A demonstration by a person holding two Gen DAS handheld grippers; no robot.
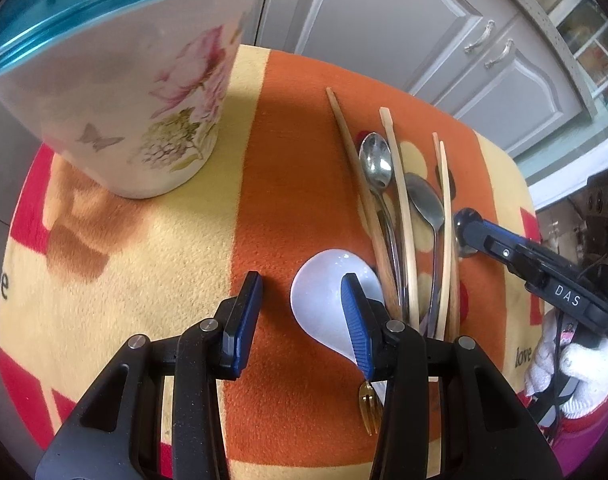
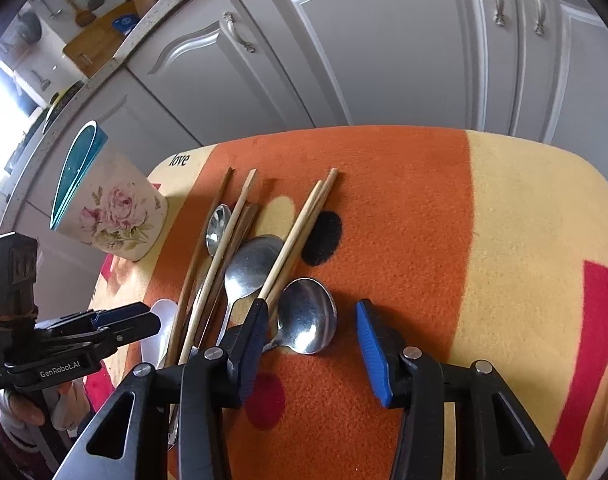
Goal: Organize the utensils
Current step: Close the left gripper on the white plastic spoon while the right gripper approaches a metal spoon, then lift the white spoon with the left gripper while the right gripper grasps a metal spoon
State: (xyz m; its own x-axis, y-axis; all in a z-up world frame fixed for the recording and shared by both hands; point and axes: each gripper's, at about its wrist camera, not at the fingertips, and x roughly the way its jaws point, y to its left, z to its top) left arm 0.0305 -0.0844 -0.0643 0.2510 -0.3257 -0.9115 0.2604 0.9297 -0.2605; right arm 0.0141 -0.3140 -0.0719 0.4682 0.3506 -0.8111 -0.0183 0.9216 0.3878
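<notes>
A flowered cup with a teal rim (image 1: 115, 92) stands at the left of the orange and yellow cloth (image 1: 295, 152); it also shows in the right wrist view (image 2: 111, 212). Steel spoons (image 1: 378, 164) and wooden chopsticks (image 1: 402, 208) lie in a pile right of centre. A white ceramic spoon (image 1: 326, 292) and a gold fork (image 1: 370, 408) lie by my left gripper (image 1: 301, 300), which is open and empty just above the cloth. My right gripper (image 2: 310, 340) is open around the bowl of a large steel spoon (image 2: 308, 314), low over it. It also shows in the left wrist view (image 1: 468, 228).
Grey kitchen cabinet doors with metal handles (image 2: 384, 48) stand behind the table. The cloth's far edge (image 2: 344, 130) and right edge are close. A black dot pattern (image 2: 322, 238) is printed on the cloth beside the chopsticks (image 2: 299, 232).
</notes>
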